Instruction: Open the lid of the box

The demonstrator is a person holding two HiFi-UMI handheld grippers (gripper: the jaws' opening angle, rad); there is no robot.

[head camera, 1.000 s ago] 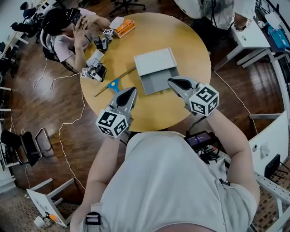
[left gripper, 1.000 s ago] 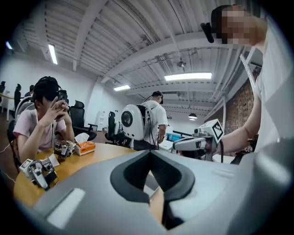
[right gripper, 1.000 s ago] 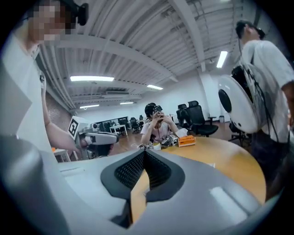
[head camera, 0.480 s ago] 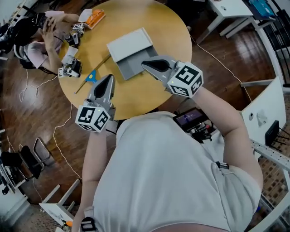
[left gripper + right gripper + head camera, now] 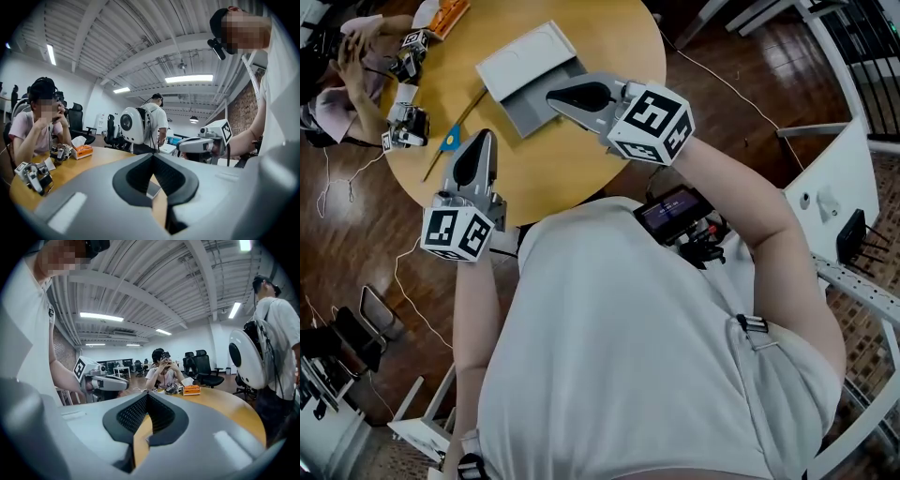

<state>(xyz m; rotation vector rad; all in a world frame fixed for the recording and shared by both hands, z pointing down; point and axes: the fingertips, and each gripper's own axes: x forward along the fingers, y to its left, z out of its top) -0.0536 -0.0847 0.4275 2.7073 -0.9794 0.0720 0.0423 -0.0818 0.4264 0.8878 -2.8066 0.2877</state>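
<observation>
Box (image 5: 525,58): out on the round counter (image 5: 609,56), on the far side from the wearer. White panel behind, grey panel in front. Looks folded open already, but hard to be sure from up here.
Right gripper (image 5: 555,94): jaws pressed together, nothing in them. Hanging over the box's near grey edge, level rather than dipped, so probably clear of it.
Left gripper (image 5: 478,142): jaws closed too, empty. Parked left of the box and nearer the wearer, out of the way.
Why so: both level and close to the body, so reads as a rest pose, not a reach.
Blue-handled stick (image 5: 455,136): just left of the box, lying loose, no gripper on it.
Orange pack (image 5: 450,11): beyond the box to its far left, handy for the seated person (image 5: 347,56).
</observation>
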